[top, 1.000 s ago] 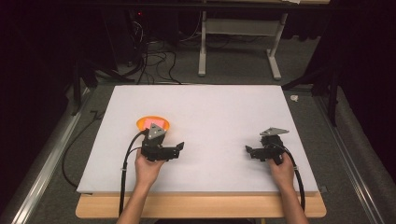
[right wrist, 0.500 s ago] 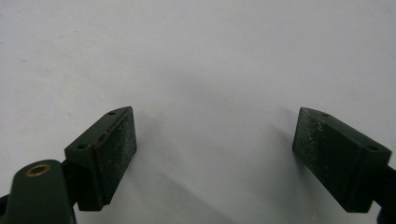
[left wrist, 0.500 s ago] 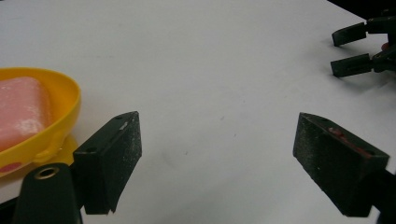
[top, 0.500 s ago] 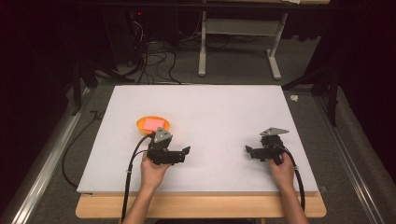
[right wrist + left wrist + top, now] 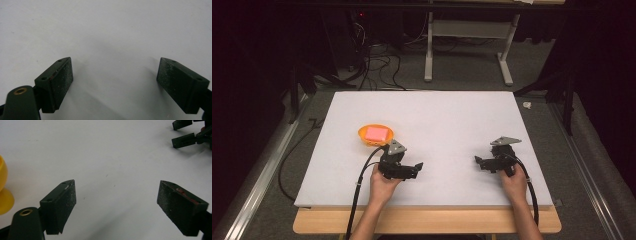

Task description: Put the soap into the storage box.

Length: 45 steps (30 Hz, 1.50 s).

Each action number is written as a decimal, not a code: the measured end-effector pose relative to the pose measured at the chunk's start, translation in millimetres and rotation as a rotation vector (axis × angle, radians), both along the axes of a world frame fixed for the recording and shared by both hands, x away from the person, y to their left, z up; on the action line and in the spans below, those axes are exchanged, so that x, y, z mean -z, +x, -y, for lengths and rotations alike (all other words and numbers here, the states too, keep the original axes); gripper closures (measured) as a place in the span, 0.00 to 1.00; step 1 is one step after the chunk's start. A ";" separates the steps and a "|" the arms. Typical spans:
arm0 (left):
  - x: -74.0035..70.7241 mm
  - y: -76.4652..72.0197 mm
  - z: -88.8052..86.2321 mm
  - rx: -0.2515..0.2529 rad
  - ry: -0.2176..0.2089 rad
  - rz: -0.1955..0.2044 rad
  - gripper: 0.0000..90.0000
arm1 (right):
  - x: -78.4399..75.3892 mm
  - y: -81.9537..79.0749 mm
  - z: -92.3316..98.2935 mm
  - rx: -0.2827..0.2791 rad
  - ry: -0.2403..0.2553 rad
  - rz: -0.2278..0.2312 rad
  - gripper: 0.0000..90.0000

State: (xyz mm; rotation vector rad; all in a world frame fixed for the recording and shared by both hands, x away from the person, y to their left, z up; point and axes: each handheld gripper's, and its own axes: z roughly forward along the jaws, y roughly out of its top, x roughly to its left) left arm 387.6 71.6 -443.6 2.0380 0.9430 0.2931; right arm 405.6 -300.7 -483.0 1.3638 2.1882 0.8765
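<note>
An orange bowl (image 5: 375,135) stands on the white table top (image 5: 447,120), left of the middle, with a pink block (image 5: 378,133) lying in it. My left gripper (image 5: 417,168) is just in front and to the right of the bowl, apart from it, its jaws pointing right. They stand wide open over bare table (image 5: 117,202), with nothing between them. The bowl's yellow-orange side (image 5: 3,190) shows at the left edge of the left gripper view. My right gripper (image 5: 477,162) rests at the front right, pointing left, and is open and empty (image 5: 115,80).
The table's wooden front edge (image 5: 427,220) runs just behind both hands. Each gripper trails a black cable (image 5: 357,195) off the front. In the left gripper view the right gripper's jaws (image 5: 186,137) show at the top right. Grey floor and table legs (image 5: 428,55) lie beyond.
My left gripper has drawn back from over the bowl, toward the person and to the right, uncovering the pink block in it. The right gripper has stayed put.
</note>
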 end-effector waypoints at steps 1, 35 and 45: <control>1.0 0.4 1.0 -0.002 0.005 0.000 0.18 | 0.0 0.0 0.0 0.000 0.000 0.000 0.16; 37.6 18.9 24.3 -0.061 0.107 0.003 0.18 | 0.1 -0.2 -0.2 0.002 0.000 0.001 0.16; 42.0 19.2 23.2 -0.091 0.110 0.009 0.18 | 0.1 -0.2 -0.3 0.001 0.000 0.001 0.16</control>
